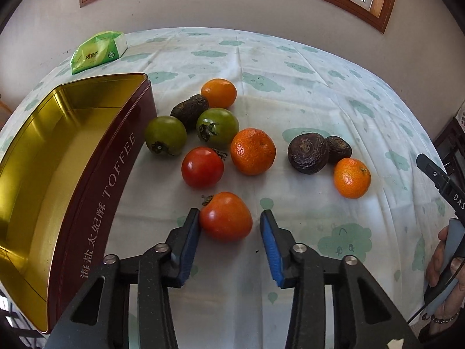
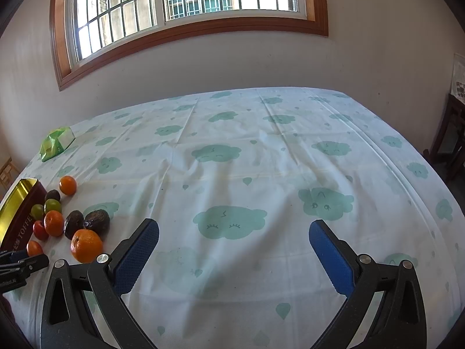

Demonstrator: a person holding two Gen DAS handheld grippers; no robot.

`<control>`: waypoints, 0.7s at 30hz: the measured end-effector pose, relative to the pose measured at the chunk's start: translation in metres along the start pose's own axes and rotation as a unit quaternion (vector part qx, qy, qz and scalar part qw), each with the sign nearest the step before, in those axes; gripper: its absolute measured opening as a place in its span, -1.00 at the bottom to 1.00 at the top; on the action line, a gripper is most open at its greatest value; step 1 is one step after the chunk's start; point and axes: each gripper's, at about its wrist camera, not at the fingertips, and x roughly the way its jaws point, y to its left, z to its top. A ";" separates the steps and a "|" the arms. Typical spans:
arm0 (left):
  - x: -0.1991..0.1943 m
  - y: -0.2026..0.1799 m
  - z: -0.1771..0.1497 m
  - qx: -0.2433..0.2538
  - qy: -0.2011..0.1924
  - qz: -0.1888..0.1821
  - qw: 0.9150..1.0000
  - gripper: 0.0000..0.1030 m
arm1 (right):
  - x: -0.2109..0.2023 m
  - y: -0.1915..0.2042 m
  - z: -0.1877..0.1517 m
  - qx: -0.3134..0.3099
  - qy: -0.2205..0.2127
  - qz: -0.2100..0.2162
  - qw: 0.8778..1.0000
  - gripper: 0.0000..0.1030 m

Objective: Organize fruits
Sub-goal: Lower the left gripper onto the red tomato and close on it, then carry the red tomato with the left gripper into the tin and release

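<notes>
A red tomato (image 1: 225, 218) lies on the cloud-print cloth between the blue pads of my left gripper (image 1: 230, 212). The left pad touches its side; a thin strip of cloth shows between the tomato and the right pad. Beyond it lie another red tomato (image 1: 202, 167), two green tomatoes (image 1: 165, 135), tangerines (image 1: 252, 151) and dark wrinkled passion fruits (image 1: 308, 152). An open gold-lined toffee tin (image 1: 96, 189) stands empty at the left. My right gripper (image 2: 234, 222) hovers open over bare cloth, to the right of the fruit.
A green tissue pack (image 1: 98, 51) lies at the table's far left corner. A hand (image 1: 441, 256) holding the other gripper shows at the right edge. A wall with a barred window (image 2: 186, 0) runs behind the table, and dark furniture (image 2: 453, 136) stands at the far right.
</notes>
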 end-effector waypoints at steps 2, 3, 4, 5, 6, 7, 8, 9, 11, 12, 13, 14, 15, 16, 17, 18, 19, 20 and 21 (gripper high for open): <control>-0.001 0.004 0.001 -0.009 0.005 -0.010 1.000 -0.42 | 0.000 0.000 0.000 0.000 0.000 0.000 1.000 0.99; -0.003 0.007 0.000 -0.020 0.006 -0.014 1.000 -0.42 | 0.000 0.000 0.000 0.000 0.000 0.000 1.000 0.99; -0.006 0.008 -0.001 -0.027 0.004 -0.016 1.000 -0.43 | 0.000 -0.001 0.000 0.001 0.000 -0.001 1.000 0.99; -0.010 0.008 -0.002 -0.025 -0.001 -0.011 1.000 -0.43 | 0.001 0.000 -0.001 0.002 0.001 -0.002 1.000 0.99; -0.015 0.006 -0.004 -0.018 -0.008 -0.003 1.000 -0.43 | 0.001 0.000 -0.001 0.003 0.001 -0.003 1.000 0.99; -0.020 0.004 -0.006 -0.010 -0.014 0.005 1.000 -0.43 | 0.001 0.001 -0.002 0.003 0.002 -0.004 1.000 0.99; -0.026 0.002 -0.007 -0.003 -0.019 0.009 1.000 -0.42 | 0.002 0.000 -0.002 0.005 0.003 -0.007 1.000 0.99; -0.031 0.001 -0.008 0.002 -0.023 0.010 1.000 -0.42 | 0.003 0.000 -0.002 0.006 0.005 -0.009 1.000 0.99; -0.042 -0.002 -0.006 0.013 -0.033 0.017 0.999 -0.42 | 0.004 0.002 -0.003 0.006 0.008 -0.014 1.000 0.99; -0.048 -0.002 -0.006 0.019 -0.042 0.025 0.999 -0.42 | 0.005 0.002 -0.002 0.005 0.010 -0.016 1.000 0.99; -0.053 -0.003 -0.006 0.025 -0.050 0.033 0.998 -0.42 | 0.005 0.003 -0.003 0.004 0.012 -0.020 1.000 0.99; -0.058 -0.004 -0.005 0.032 -0.058 0.040 0.997 -0.42 | 0.006 0.003 -0.003 0.004 0.015 -0.022 1.000 0.99; -0.063 -0.005 -0.004 0.038 -0.065 0.047 0.996 -0.42 | 0.007 0.003 -0.002 0.003 0.017 -0.024 1.000 0.99; -0.067 -0.004 -0.004 0.041 -0.071 0.053 0.995 -0.42 | 0.007 0.004 -0.002 0.002 0.019 -0.025 0.999 0.99; -0.071 -0.003 -0.003 0.045 -0.076 0.058 0.994 -0.42 | 0.009 0.004 -0.002 0.002 0.022 -0.027 0.999 0.99; -0.074 -0.001 -0.003 0.048 -0.079 0.061 0.994 -0.42 | 0.010 0.005 -0.002 0.001 0.025 -0.028 0.999 0.99; -0.077 0.000 -0.002 0.050 -0.081 0.063 0.993 -0.42 | 0.012 0.003 -0.001 0.002 0.029 -0.029 0.999 0.99; -0.079 0.002 -0.002 0.051 -0.083 0.066 0.993 -0.42 | 0.013 0.004 -0.001 0.001 0.033 -0.033 0.999 0.99; -0.081 0.004 -0.001 0.052 -0.085 0.068 0.993 -0.42 | 0.015 0.005 -0.001 0.001 0.037 -0.037 0.999 0.99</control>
